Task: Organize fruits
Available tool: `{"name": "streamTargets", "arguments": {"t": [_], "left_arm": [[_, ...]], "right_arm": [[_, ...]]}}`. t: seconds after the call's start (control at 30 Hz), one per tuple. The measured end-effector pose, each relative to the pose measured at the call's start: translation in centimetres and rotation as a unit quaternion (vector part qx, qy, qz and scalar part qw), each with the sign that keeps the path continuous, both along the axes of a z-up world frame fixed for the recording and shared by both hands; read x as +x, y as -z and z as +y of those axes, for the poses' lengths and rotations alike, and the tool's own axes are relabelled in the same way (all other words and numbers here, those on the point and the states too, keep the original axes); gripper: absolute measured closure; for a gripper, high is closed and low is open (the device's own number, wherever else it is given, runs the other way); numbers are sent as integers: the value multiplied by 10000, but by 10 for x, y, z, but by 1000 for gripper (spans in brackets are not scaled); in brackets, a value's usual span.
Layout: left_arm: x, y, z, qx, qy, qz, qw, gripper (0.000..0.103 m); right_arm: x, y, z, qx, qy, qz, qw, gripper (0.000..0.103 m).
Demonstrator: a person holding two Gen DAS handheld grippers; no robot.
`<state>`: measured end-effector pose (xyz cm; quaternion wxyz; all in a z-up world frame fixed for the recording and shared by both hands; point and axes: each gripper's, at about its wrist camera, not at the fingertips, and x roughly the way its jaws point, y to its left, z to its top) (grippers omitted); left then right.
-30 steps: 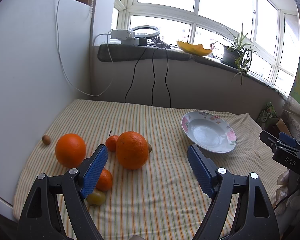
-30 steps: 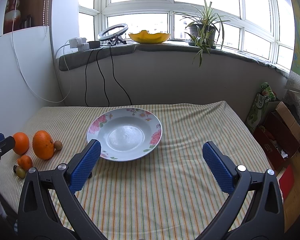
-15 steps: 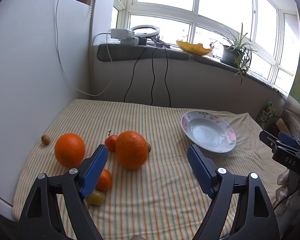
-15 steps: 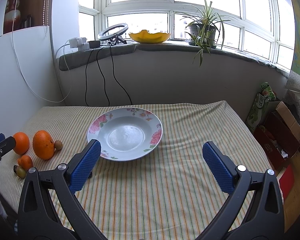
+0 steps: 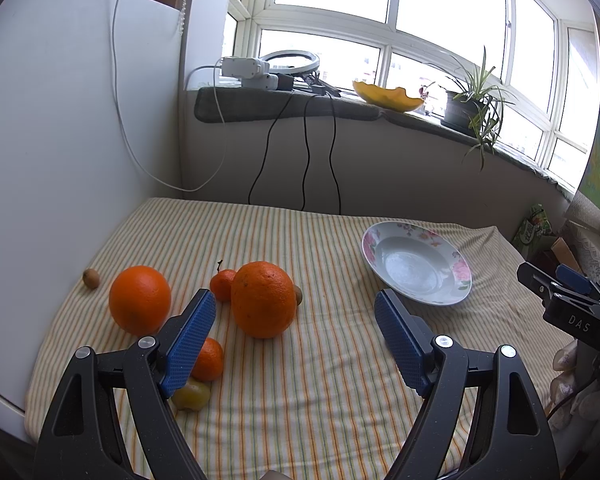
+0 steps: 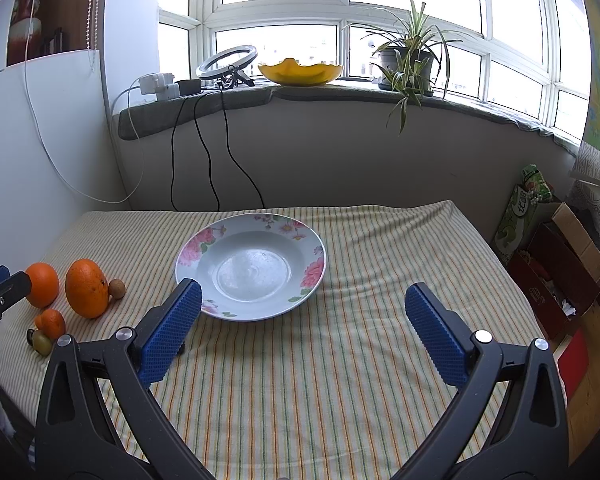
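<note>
The fruits sit in a loose cluster at the left end of the counter [image 5: 340,400], on its striped cloth: a big orange [image 5: 263,299] nearest the middle, a second orange [image 5: 139,299] to its left, a small tangerine [image 5: 223,284] touching the big orange from behind, another tangerine [image 5: 209,359] closer to the camera, and a yellowish-green fruit [image 5: 192,396] just in front of that one. Two small brown nut-like pieces lie there too, one [image 5: 91,278] off by the white wall, one [image 5: 298,294] tucked against the big orange's right side. The flowered plate [image 6: 251,266] is bare and stands well apart to the right.

The left gripper [image 5: 294,332] hangs above the fruit with its fingers spread wide, holding nothing; the big orange lies roughly between them. The right gripper [image 6: 300,330] hovers near the plate, fingers likewise spread and holding nothing.

Nothing has reached the plate yet, so the sorting looks unstarted. The likely trouble is crowding: closing on the big orange may nudge the tangerine and the brown piece leaning on it, sending them rolling toward the cloth's edge. A round orange can also squirt from flat pads if pinched off-centre.
</note>
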<state>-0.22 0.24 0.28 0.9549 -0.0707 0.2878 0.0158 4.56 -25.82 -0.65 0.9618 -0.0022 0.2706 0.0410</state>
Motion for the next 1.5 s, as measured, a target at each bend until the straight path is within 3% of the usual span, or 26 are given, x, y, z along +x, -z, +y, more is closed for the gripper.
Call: {"name": "streamTargets", "arguments": {"t": [0.5,0.93,1.17,1.5], "left_arm": [[0,8,10,-103,-125,72,9998,21],[5,23,34,-585,-177,293,9977,22],[9,36,43,-884,-166,490,9947,23],[21,50,50,-1132,-83,713,9910,26]], "right_arm": [[4,9,6,-33,-97,102,9999,0],[19,8,22,168,-856,263,9958,0],[35,6,50,457,-1658,481,9839,0],[61,5,107,597,-2750,954,9548,3]]}}
